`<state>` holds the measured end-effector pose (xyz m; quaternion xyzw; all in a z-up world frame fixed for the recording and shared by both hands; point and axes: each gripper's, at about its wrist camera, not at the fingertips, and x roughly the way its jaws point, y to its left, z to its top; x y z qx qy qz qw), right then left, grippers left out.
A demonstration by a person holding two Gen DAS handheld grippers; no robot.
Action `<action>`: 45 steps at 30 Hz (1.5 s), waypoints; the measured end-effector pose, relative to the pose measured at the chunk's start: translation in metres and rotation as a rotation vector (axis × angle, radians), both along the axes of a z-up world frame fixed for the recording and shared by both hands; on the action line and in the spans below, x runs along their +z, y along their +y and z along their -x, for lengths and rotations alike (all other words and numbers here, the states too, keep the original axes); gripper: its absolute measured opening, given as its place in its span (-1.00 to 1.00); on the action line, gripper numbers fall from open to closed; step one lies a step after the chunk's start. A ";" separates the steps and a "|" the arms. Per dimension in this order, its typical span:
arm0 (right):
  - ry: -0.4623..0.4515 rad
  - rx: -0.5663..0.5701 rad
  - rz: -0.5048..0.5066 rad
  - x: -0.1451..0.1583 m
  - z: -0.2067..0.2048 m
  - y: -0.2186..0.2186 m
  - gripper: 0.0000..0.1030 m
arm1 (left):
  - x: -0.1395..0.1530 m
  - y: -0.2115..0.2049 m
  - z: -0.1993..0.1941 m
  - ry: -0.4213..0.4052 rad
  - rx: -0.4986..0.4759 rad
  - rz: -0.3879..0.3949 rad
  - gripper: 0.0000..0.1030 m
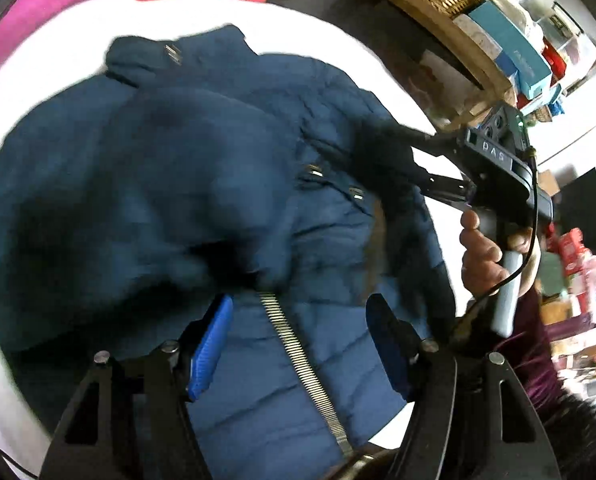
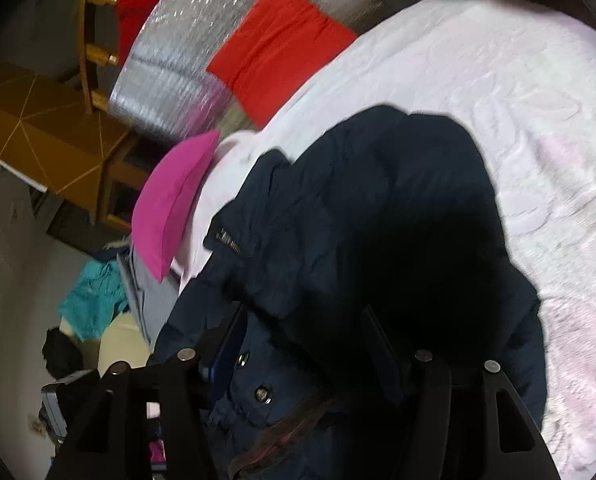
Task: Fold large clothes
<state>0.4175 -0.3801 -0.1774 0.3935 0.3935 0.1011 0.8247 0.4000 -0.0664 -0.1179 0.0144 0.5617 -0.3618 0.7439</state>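
Left gripper (image 1: 298, 344) is sitting closest to the lens at 6 o'clock, its fingers (image 1: 209, 356) spread wide, blue pads facing each other, nothing pinched between them. The navy puffer jacket (image 1: 169, 184) is lying bunched directly under and ahead of it, its metal zipper (image 1: 298, 364) running from centre down toward 6 o'clock between the two fingers. Jacket is resting on the white bed sheet (image 1: 53, 64), which is showing around it from 9 to 1 o'clock. Right gripper (image 1: 418, 160) is reaching in from 3 o'clock, held by a bare hand (image 1: 482, 256); its fingers are buried in the jacket's edge, so whether they are pinching fabric I cannot tell from that view.

In the right wrist view the right gripper (image 2: 302, 344) is showing fingers (image 2: 225, 344) set apart, with dark jacket (image 2: 378, 216) fabric bulging between them; contact is too shadowed and blurred to judge. Pink pillow (image 2: 173, 204) is lying at 9 o'clock just beside the jacket's collar, red cloth (image 2: 277, 48) at 12 o'clock past the sheet (image 2: 498, 80), silver foil sheet (image 2: 201, 40) at 11 o'clock.
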 end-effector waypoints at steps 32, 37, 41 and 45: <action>0.027 0.087 -0.076 -0.009 0.010 0.008 0.46 | -0.037 0.108 -0.067 -0.138 0.633 -0.202 0.39; 0.089 0.180 -0.160 -0.022 0.014 0.031 0.45 | -0.047 0.088 -0.062 -0.216 0.573 -0.332 0.51; 0.132 0.235 -0.081 -0.029 0.013 0.066 0.15 | -0.055 0.077 -0.058 -0.268 0.518 -0.411 0.68; 0.097 0.250 0.075 -0.018 0.014 0.095 -0.51 | -0.062 0.084 -0.059 -0.258 0.517 -0.430 0.98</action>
